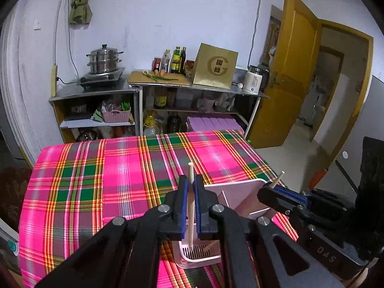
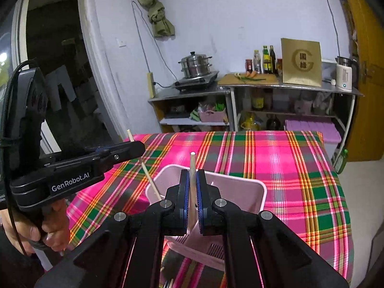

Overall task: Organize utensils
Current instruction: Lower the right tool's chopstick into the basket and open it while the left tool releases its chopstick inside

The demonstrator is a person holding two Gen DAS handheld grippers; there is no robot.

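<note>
- The left gripper [image 1: 190,206] is pinching a thin wooden stick [image 1: 191,206] between its blue pads [image 1: 184,206]. The stick stands almost straight up.
- The bottom end of this stick pokes down into a pink holder [image 1: 236,193], near the slotted floor of the holder.
- The right gripper [image 2: 192,204] is also pinching a second wooden stick [image 2: 192,192]. This one stands almost straight up too, right over the pink holder.
- In the left view, the right gripper shows at the right side, with the tip of its stick sticking out the top.
- In the right view, the left gripper shows at the left side, and a person's hand [image 2: 51,228] is wrapped around its handle.
- The two grippers are near each other, one on each side of the holder.
- The pink holder sits on a table with a bright pink and green checked cloth [image 1: 96,180], close to the near edge.
- Behind the table is a metal shelf [image 1: 96,93] with a silver pot [image 1: 104,58], bottles [image 1: 174,60] and a gold box [image 1: 214,66].
- A yellow door [image 1: 295,60] stands open at the right.
</note>
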